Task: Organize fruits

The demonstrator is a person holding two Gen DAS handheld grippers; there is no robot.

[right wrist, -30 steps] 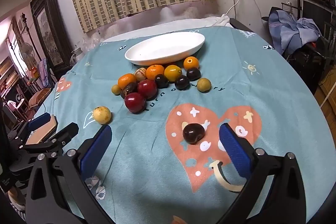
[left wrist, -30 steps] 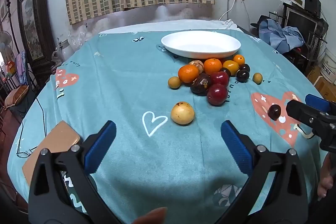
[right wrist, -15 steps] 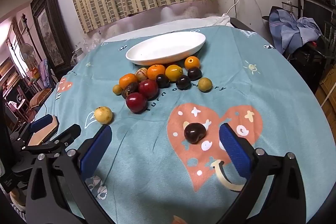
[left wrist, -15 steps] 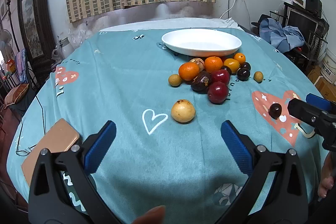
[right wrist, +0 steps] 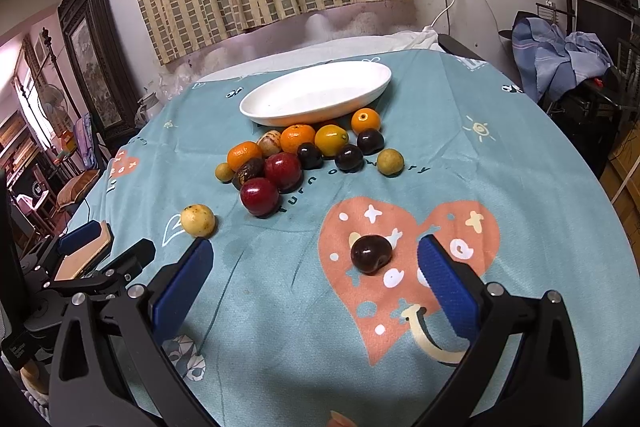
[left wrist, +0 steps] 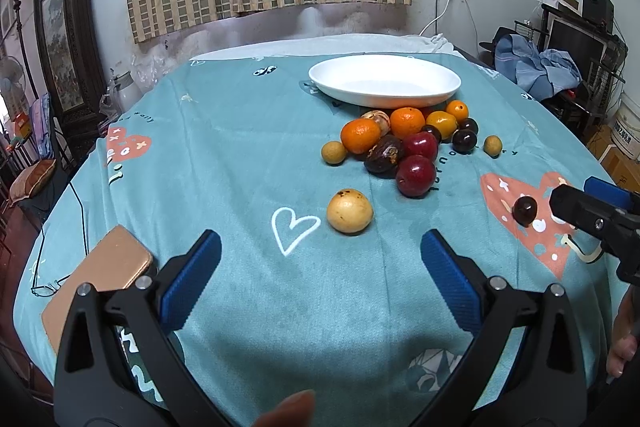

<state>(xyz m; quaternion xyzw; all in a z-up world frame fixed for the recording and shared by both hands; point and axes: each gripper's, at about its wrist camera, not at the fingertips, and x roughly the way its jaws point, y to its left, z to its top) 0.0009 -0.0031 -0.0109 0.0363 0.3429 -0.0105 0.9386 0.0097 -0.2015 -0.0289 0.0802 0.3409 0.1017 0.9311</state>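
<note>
A white oval dish (left wrist: 384, 81) (right wrist: 316, 95) stands empty at the far side of the teal tablecloth. In front of it lies a pile of fruit (left wrist: 404, 139) (right wrist: 304, 155): oranges, red plums, dark plums and small yellow-green fruits. A yellow fruit (left wrist: 350, 211) (right wrist: 197, 221) lies alone, just ahead of my left gripper (left wrist: 320, 275), which is open and empty. A single dark plum (right wrist: 371, 253) (left wrist: 525, 210) lies on the pink heart print, just ahead of my right gripper (right wrist: 312, 279), which is open and empty.
A rose-gold phone (left wrist: 98, 279) (right wrist: 86, 255) lies near the table's left front edge with a thin black cable (left wrist: 80, 219) beside it. Furniture and clothes (right wrist: 560, 55) crowd the room to the right of the table.
Both grippers have crept slightly forward toward the fruit. Nothing on the table has moved and both stay open.
</note>
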